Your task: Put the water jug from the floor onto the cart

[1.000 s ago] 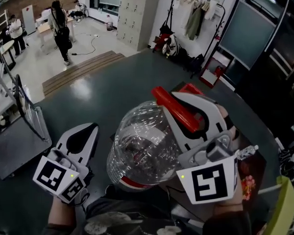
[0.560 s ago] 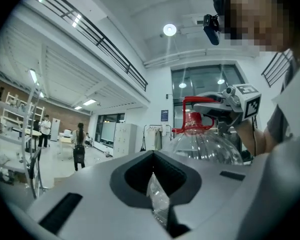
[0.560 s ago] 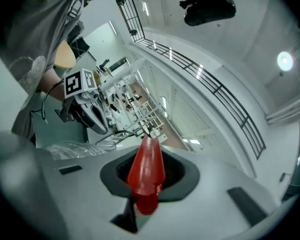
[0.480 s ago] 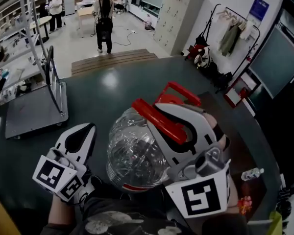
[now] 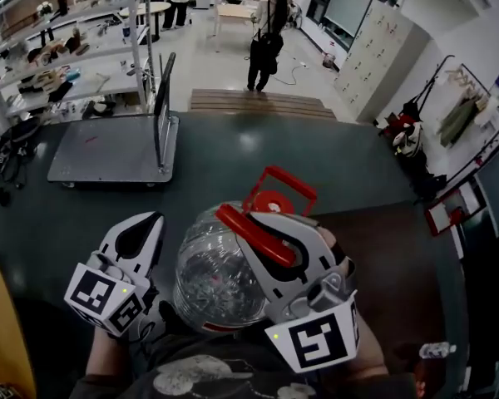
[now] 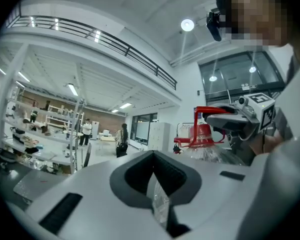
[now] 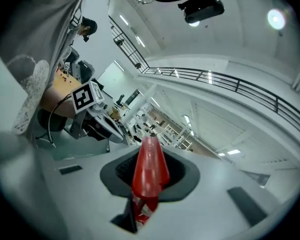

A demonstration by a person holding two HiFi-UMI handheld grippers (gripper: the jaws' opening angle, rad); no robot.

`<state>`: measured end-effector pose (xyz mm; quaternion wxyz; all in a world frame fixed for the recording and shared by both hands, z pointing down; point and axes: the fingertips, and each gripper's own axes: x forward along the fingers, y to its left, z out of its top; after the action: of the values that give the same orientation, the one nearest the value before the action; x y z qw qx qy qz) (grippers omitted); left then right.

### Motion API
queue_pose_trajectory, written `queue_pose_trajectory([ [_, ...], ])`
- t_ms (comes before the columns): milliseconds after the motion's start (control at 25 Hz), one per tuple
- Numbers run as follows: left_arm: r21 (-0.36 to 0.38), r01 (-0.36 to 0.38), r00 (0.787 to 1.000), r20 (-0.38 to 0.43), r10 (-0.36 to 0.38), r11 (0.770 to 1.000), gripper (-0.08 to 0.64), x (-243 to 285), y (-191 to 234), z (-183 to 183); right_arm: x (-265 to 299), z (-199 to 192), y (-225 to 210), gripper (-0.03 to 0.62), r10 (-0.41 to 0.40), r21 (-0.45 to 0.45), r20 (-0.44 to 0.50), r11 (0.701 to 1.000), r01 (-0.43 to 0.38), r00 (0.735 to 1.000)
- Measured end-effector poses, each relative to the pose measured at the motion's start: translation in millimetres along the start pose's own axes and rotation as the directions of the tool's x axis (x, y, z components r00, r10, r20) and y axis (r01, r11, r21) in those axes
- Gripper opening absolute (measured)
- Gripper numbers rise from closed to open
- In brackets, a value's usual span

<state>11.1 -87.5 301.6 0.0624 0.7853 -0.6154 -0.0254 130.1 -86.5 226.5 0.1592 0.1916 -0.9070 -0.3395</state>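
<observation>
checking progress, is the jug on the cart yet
Not yet: the jug hangs by its red handle, clamped in the right gripper; the cart stands apart, across the floor.

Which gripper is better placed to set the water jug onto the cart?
Right. The right gripper has its jaws shut on the red handle of the water jug, so it bears it; the left gripper is only beside the jug.
</observation>
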Motion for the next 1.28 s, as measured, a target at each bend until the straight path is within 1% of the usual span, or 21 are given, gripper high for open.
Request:
queue_pose_trajectory([
  [80,-0.007,-0.057,0.998,-0.012,0.057,0.998,0.008,-13.8,38.7,-15.3,36.7,5.7,22.9,0.048,0.042,0.033,0.042,0.999,-0.044,0.998],
  [160,-0.021,-0.099,0.995,-0.024,0.098,0.995,0.008,-22.3,71.9,-30.5,69.5,7.7,42.2,0.048,0.078,0.061,0.075,0.995,-0.082,0.994],
  [280,-0.035,-0.153,0.988,-0.035,0.152,0.988,0.008,-37.8,115.8,-39.8,112.8,13.3,65.7,0.048,0.117,0.083,0.107,0.989,-0.126,0.987],
  [480,-0.049,-0.25,0.968,-0.046,0.248,0.967,0.008,-76.8,203.4,-52.1,197.7,24.0,112.8,0.048,0.187,0.087,0.137,0.976,-0.2,0.973],
  [640,-0.048,-0.319,0.946,-0.071,0.315,0.947,0.008,-105.2,257.4,-63.0,249.5,36.1,138.7,0.048,0.228,0.073,0.142,0.968,-0.24,0.963],
  [720,-0.048,-0.339,0.938,-0.09,0.334,0.94,0.008,-115.1,277.7,-70.8,270.8,40.0,149.5,0.048,0.237,0.084,0.138,0.965,-0.25,0.962],
  [920,-0.086,-0.354,0.931,-0.121,0.343,0.931,0.008,-129.3,318.8,-86.2,325.0,39.0,170.9,0.048,0.274,0.113,0.095,0.952,-0.284,0.957],
  [1160,-0.134,-0.418,0.902,-0.177,0.393,0.899,0.008,-132.6,364.9,-119.7,390.7,25.4,193.1,0.048,0.329,0.129,0.105,0.931,-0.341,0.939],
  [1280,-0.147,-0.446,0.89,-0.184,0.418,0.883,0.008,-123.2,393.4,-127.8,428.0,11.4,199.4,0.048,0.352,0.126,0.105,0.923,-0.364,0.93],
])
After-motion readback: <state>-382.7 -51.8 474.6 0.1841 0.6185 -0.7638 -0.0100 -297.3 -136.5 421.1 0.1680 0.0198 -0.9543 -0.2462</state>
